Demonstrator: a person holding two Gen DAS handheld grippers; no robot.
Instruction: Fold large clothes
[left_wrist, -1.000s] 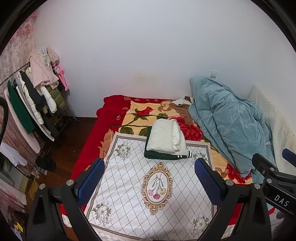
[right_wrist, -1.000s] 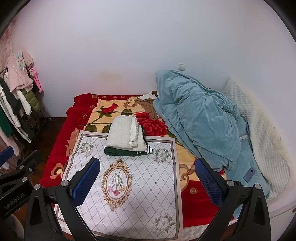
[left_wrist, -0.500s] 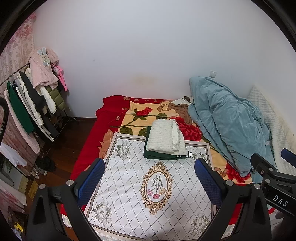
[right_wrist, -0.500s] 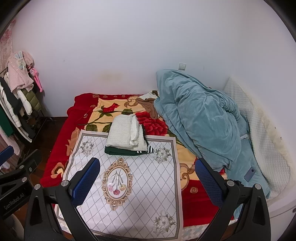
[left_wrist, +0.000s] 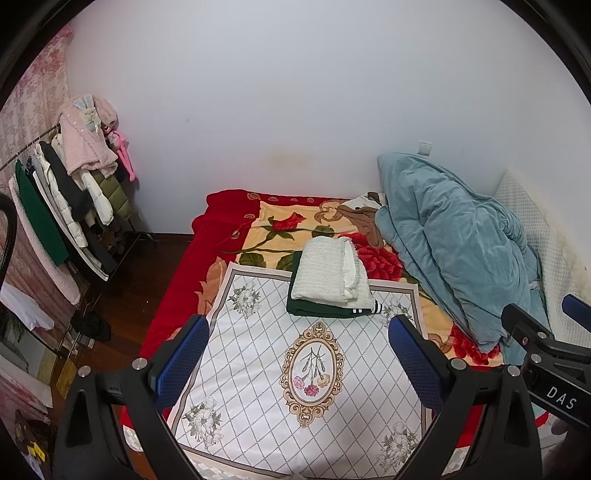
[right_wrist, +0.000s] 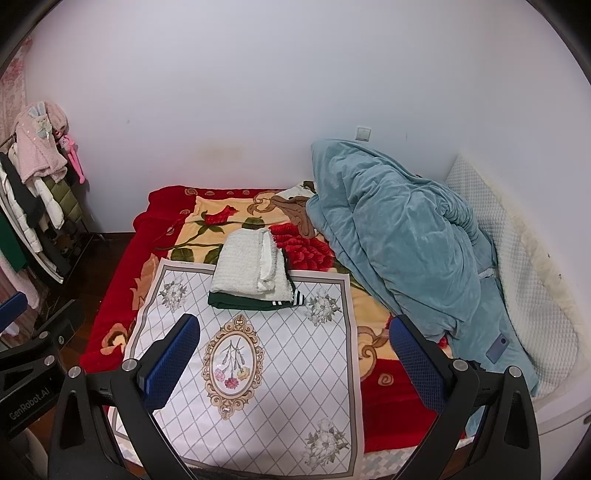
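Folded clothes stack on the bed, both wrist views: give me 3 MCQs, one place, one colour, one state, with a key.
1. Where does the stack of folded clothes lie?
A. far edge of the white diamond-patterned floral mat
B. on the rumpled teal quilt
C. on the wooden floor

2. What colour is the bottom garment?
A. pink
B. dark green
C. yellow

3. How are the grippers?
A. both shut on cloth
B. one open
C. both open, holding nothing

Key: 1 A, the folded white knit garment sits at the mat's far edge. 2 B, the folded dark green garment shows beneath. 3 C, the left gripper and right gripper gape over the mat.
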